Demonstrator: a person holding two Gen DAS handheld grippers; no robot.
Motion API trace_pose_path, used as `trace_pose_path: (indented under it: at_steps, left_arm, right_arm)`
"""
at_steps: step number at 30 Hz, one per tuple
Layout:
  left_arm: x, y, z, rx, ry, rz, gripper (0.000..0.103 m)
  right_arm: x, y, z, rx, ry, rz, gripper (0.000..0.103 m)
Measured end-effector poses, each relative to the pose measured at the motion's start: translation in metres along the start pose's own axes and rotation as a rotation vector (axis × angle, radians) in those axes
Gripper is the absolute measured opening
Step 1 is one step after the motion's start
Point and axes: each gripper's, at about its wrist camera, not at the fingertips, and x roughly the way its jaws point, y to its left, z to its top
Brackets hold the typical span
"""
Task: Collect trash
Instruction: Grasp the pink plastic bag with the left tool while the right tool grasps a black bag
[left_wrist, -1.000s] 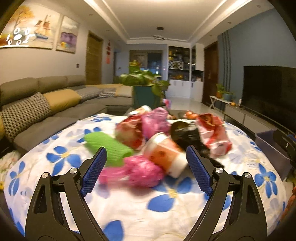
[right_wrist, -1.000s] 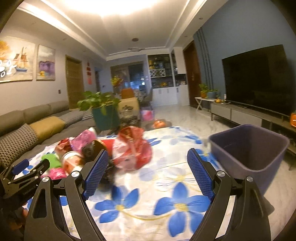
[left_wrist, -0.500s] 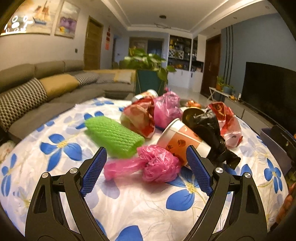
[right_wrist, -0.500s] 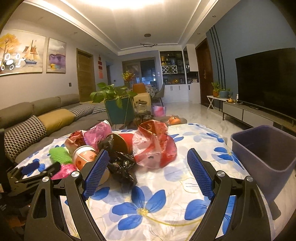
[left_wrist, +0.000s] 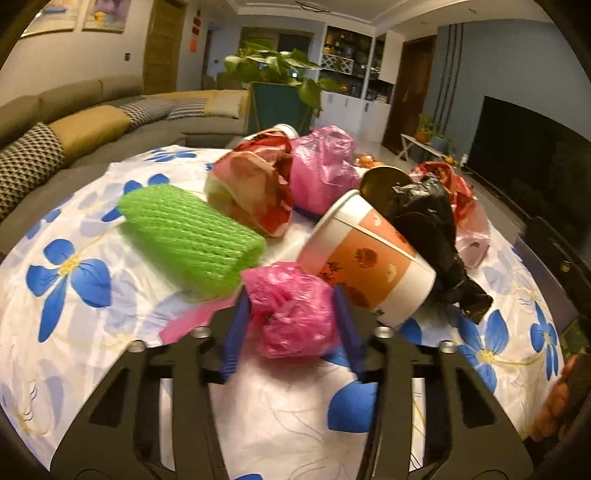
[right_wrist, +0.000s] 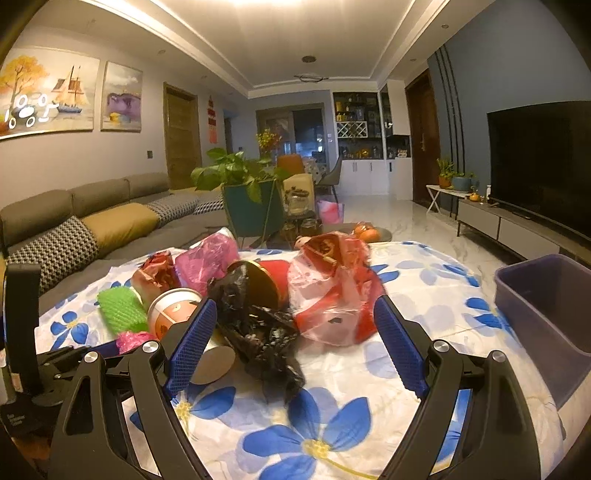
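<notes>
A flowered surface (left_wrist: 92, 325) holds a pile of trash. The left tongs (left_wrist: 291, 317) are closing around a crumpled pink bag (left_wrist: 291, 314) at the near edge of the pile. The right tongs (right_wrist: 291, 347) stand wide and empty over a black bag (right_wrist: 258, 332). A purple bin (right_wrist: 546, 314) waits at the right edge; no trash shows inside it. Cup (left_wrist: 365, 258), green foam net (left_wrist: 192, 236) and other bags remain, so collecting has barely begun.

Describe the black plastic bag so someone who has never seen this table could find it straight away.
Start at the round table with the blue-flower cloth and find the heap of trash on it. At the near edge of that heap, a crumpled black plastic bag lies between a tipped orange-and-white paper cup and a clear red-printed bag. It is the only black piece there.
</notes>
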Motion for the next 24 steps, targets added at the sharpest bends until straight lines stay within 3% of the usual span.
trace_pose_path:
  at_steps: [4,9,16,21,23,24]
  left_arm:
    - [-0.003,-0.002,-0.001,0.007,-0.012,-0.029,0.027]
    - [-0.022,-0.003,-0.001,0.021,-0.059,-0.036,0.025]
    - [-0.06,0.006,0.008,0.019,-0.188,0.07,0.025]
    - [-0.057,0.013,0.016,-0.004,-0.183,0.082,0.025]
    - [-0.055,0.014,0.016,-0.007,-0.179,0.084,0.025]
    - [-0.055,0.013,0.015,-0.005,-0.178,0.083,0.025]
  right_arm:
    - [0.016,0.011,0.001,-0.014,0.027,0.023,0.084]
    - [0.032,0.02,0.003,-0.035,0.052,0.032,0.081]
    - [0.057,0.026,0.002,-0.042,0.111,0.047,0.069]
    - [0.078,0.028,-0.001,-0.039,0.189,0.067,0.05]
    - [0.083,0.027,-0.002,-0.038,0.213,0.081,0.033]
    - [0.084,0.027,-0.003,-0.038,0.22,0.086,0.03]
